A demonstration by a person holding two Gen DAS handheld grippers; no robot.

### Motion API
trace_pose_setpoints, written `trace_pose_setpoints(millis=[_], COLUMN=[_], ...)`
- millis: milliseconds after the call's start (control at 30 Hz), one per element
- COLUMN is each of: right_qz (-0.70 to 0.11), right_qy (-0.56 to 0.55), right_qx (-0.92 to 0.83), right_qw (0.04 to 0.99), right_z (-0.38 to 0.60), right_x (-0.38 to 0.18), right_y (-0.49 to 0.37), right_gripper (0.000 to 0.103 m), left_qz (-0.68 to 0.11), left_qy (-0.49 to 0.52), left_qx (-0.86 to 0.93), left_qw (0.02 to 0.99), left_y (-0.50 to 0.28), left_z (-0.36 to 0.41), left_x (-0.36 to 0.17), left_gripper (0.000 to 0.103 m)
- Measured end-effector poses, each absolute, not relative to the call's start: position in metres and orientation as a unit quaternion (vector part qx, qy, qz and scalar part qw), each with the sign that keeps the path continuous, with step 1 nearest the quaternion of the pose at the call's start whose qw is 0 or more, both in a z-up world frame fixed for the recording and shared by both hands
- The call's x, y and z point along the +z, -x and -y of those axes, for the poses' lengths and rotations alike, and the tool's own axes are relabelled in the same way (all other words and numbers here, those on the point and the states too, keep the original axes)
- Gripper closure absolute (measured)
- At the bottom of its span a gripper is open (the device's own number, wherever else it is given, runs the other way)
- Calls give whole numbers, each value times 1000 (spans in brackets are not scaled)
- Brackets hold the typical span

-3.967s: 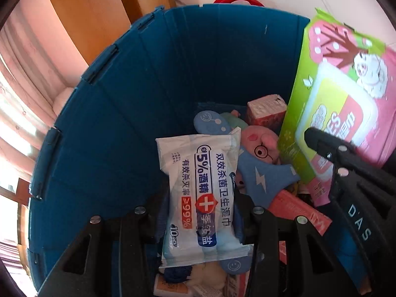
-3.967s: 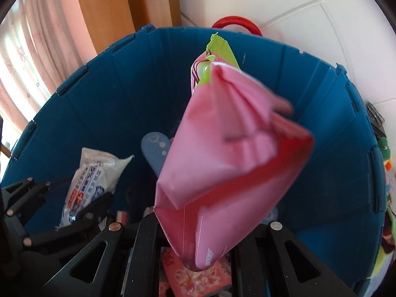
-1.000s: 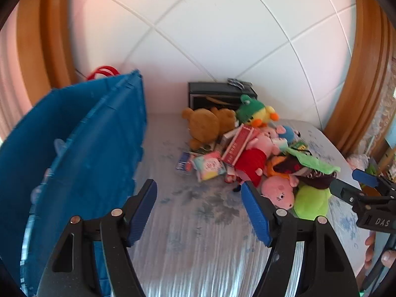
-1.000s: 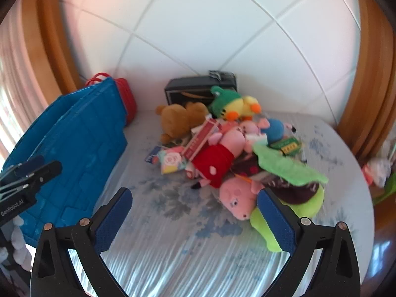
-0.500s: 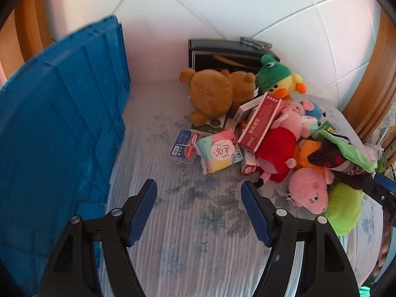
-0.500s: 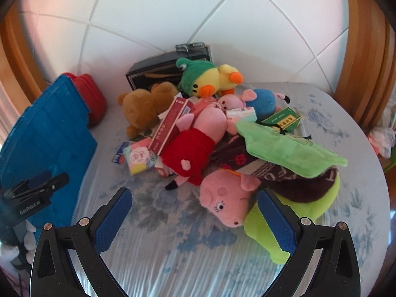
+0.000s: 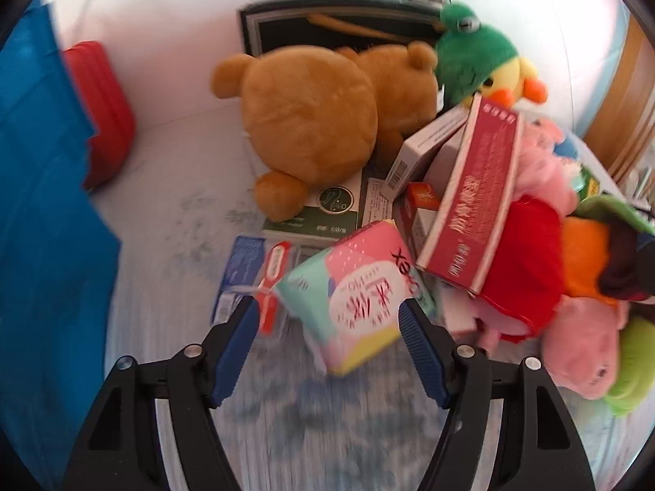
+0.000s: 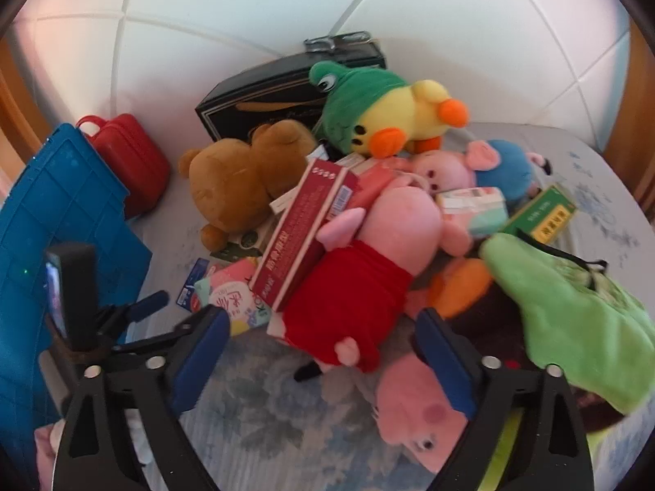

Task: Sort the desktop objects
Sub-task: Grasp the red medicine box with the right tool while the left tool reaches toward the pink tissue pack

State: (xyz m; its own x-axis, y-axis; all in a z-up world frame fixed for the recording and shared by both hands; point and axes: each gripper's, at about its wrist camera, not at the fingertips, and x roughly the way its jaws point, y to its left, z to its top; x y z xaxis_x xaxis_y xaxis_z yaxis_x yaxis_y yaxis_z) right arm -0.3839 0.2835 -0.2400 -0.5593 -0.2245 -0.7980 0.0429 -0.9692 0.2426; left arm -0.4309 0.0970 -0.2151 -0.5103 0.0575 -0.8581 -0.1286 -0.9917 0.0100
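On the surface (image 8: 286, 429) a heap remains unsorted: my left gripper (image 7: 327, 319) open around the tissue pack (image 7: 352, 290), right gripper (image 8: 319, 339) closing, empty.

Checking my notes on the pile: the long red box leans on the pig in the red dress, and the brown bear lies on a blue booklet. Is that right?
Nearly. The long red box does lean on the pig in the red dress, but the brown bear lies on a dark green booklet, not a blue one; the left wrist view shows it.
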Motion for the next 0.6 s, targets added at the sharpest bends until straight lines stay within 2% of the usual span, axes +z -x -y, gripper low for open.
trace_pose_setpoints(millis=[133, 200, 333, 500, 567, 600], right_qz=[98, 98, 102, 104, 85, 80], right_qy=[-475, -482, -501, -505, -506, -504], right_qx=[-869, -865, -854, -852, -854, -855], right_qw=[96, 99, 98, 96, 91, 94], right_z=[-264, -255, -245, -240, -234, -231], right_x=[-258, -269, -292, -310, -314, -315], right_y=[411, 426, 450, 471, 474, 474], right_gripper=[25, 26, 29, 30, 41, 43], left_qz=[-44, -41, -48, -42, -35, -31], left_qy=[501, 494, 493, 500, 492, 490], left_qx=[862, 865, 863, 859, 864, 866], left_qw=[62, 77, 93, 101, 99, 97], left_y=[454, 460, 461, 455, 460, 463], left_z=[-101, -104, -104, -101, -102, -103], left_x=[-235, -237, -240, -253, -255, -255], left_gripper=[31, 26, 22, 9, 7, 8])
